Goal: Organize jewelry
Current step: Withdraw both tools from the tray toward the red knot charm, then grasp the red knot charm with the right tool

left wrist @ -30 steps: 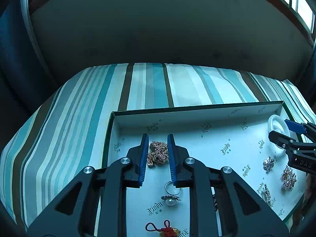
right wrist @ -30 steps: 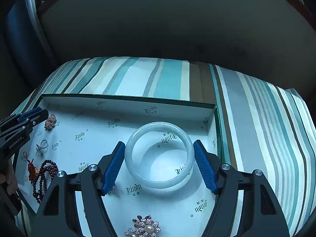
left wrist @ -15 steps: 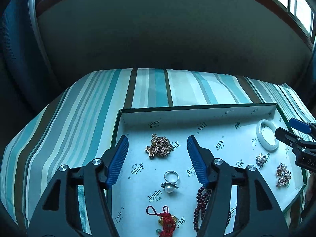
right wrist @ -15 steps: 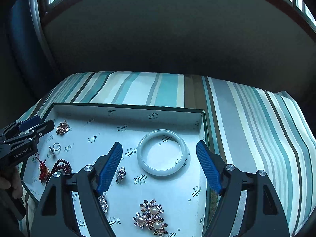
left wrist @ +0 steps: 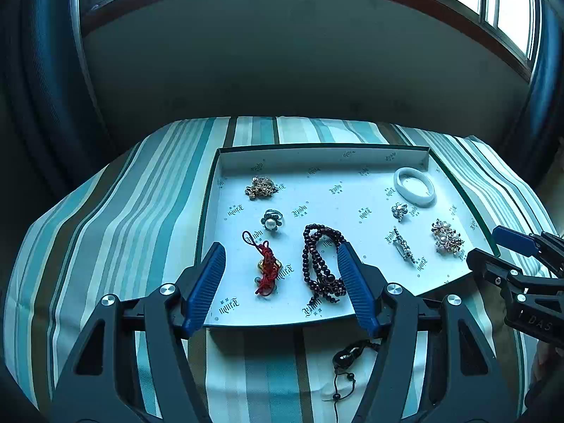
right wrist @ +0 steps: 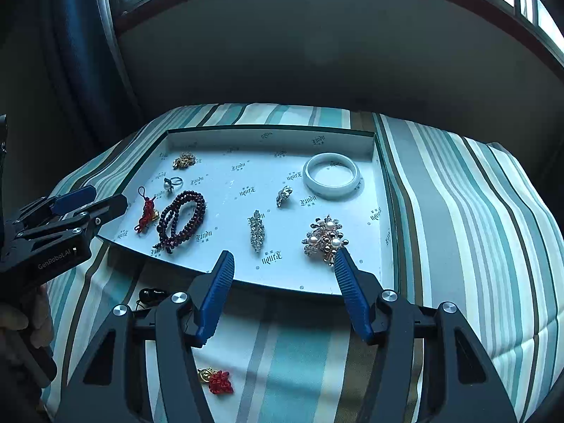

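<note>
Striped bedcover point(left wrist: 148, 211) under a shallow white tray point(left wrist: 317, 158) of jewelry, window behind.
Both grippers hang over the tray's near edge: left gripper point(left wrist: 282, 282) jaws opening, right gripper point(right wrist: 283, 283) jaws closing, nothing between either pair. White bangle point(right wrist: 331, 174) lies at the tray's upper right, dark bead bracelet point(left wrist: 320, 264) centre-low, and a red knot charm point(right wrist: 218, 380) on the cover.

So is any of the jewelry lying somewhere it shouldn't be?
Yes. Two pieces lie on the striped cloth, outside the white tray: a black corded pendant by its near edge and a small red knotted charm closer still. Everything else sits inside.
</note>
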Demonstrator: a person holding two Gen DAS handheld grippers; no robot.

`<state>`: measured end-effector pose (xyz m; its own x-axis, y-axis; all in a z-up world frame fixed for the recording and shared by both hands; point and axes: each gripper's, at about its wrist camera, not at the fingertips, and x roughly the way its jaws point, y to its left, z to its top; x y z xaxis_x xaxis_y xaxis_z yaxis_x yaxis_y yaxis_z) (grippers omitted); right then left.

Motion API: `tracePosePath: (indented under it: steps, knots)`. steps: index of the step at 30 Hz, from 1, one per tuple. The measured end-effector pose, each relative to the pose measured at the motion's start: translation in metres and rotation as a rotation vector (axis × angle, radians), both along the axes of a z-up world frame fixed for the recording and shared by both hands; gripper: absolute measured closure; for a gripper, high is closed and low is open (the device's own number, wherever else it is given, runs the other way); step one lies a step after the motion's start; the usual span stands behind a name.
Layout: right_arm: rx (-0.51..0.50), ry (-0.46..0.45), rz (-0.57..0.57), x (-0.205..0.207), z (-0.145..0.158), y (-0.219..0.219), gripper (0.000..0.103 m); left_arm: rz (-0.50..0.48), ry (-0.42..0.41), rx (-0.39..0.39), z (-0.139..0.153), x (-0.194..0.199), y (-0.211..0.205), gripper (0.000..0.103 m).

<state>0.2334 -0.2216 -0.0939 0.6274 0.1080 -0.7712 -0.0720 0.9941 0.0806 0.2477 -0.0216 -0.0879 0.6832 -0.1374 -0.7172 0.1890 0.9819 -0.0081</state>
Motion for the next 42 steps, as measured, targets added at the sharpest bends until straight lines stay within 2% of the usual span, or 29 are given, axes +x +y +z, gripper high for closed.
tracePosePath:
  steps: [7,11,14,25,30,33,42]
  knots:
    - [0.019,0.059,0.049,-0.049,-0.019,0.018,0.046,0.019,0.041,0.011,-0.013,-0.049,0.009,0.037]
    - [0.000,0.088,0.084,-0.066,-0.032,0.028,0.046,0.032,0.074,0.008,-0.023,-0.066,0.014,0.037]
    - [0.010,0.109,0.100,-0.073,-0.040,0.032,0.051,0.038,0.091,0.005,-0.028,-0.077,0.016,0.037]
    - [0.006,0.131,0.117,-0.066,-0.059,0.036,0.066,0.040,0.111,-0.010,-0.034,-0.082,0.015,0.037]
    - [0.008,0.131,0.123,-0.065,-0.059,0.035,0.085,0.042,0.118,-0.015,-0.035,-0.078,0.015,0.037]
    - [0.012,0.130,0.118,-0.064,-0.058,0.033,0.088,0.044,0.119,-0.017,-0.036,-0.077,0.014,0.037]
    - [-0.002,0.105,0.069,-0.064,-0.049,0.019,0.089,0.021,0.113,-0.020,-0.035,-0.077,0.006,0.037]
